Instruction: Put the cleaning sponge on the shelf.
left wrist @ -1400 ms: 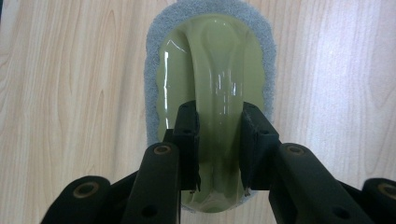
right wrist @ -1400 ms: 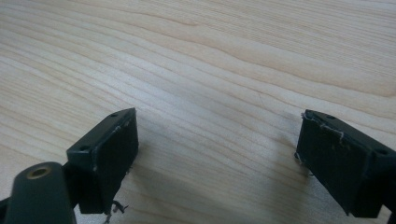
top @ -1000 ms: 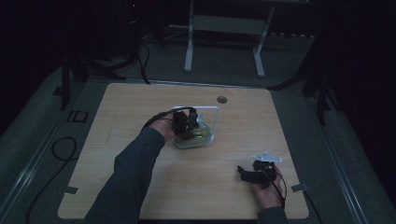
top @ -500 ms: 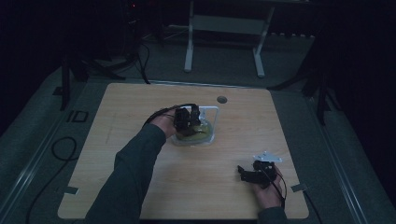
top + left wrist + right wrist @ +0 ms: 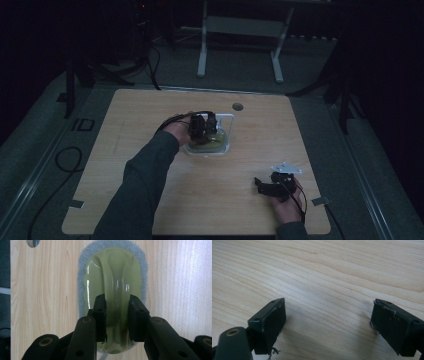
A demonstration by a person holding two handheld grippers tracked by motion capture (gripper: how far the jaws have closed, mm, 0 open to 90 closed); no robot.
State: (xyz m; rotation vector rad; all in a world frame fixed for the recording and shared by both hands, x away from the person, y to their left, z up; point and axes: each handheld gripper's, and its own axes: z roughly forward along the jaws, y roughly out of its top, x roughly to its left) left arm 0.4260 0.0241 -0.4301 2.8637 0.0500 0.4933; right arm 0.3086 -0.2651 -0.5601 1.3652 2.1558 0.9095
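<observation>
The left tongs (image 5: 117,317) are out near the middle of the worktop (image 5: 150,125), clamped on the raised central ridge of a yellow-green scrubber (image 5: 112,285), one black pad pressing each side of the ridge. In the left gripper view the scrubber is a glossy oval body sitting on a grey fibrous pad whose fuzzy edge rings it all round, lying flat on the pale wood. In the high view it sits by a clear tray (image 5: 227,120) with a white rim, just near of a round grommet hole (image 5: 237,106) at the far edge; I cannot tell whether it lies in the tray. I can read no brand or lettering on it. Well apart, at the near right corner, the right tongs (image 5: 328,325) rest low over bare wood, jaws spread wide with nothing between them.
</observation>
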